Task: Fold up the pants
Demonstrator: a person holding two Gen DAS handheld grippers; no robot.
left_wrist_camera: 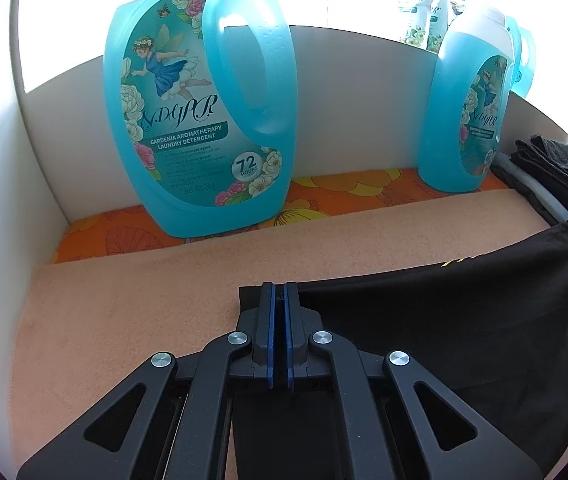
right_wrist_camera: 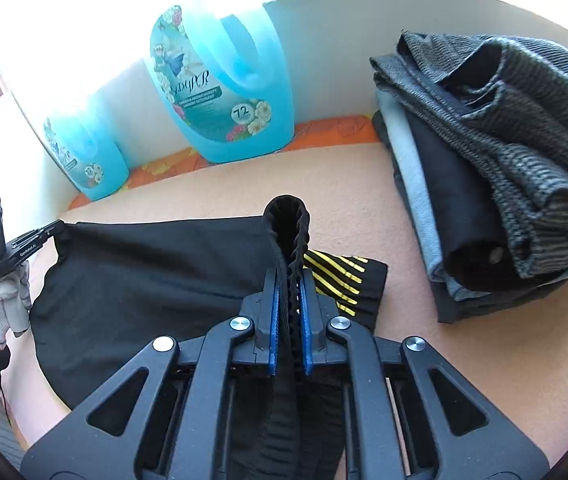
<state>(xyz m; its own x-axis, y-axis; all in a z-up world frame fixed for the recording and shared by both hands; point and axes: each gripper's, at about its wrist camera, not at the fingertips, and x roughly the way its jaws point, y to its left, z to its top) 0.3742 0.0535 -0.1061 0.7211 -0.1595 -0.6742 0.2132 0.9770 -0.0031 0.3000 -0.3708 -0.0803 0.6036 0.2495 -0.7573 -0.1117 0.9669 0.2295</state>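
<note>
Two grippers: left (left_wrist_camera: 278, 292), right (right_wrist_camera: 288, 280). One gloved hand (right_wrist_camera: 9, 296), 9 o'clock in right view. One black pants (right_wrist_camera: 143, 264), five yellow stripes (right_wrist_camera: 334, 274). Two blue jugs: first (left_wrist_camera: 199, 112) at 11 o'clock in left view, second (left_wrist_camera: 468, 116) at 2 o'clock. One clothes stack (right_wrist_camera: 484, 184), 2 o'clock in right view. One mat (left_wrist_camera: 131, 308).

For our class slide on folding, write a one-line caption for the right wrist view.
Right tool clamps the black pants' ribbed waistband, left tool holding the far end, beside folded clothes.
</note>
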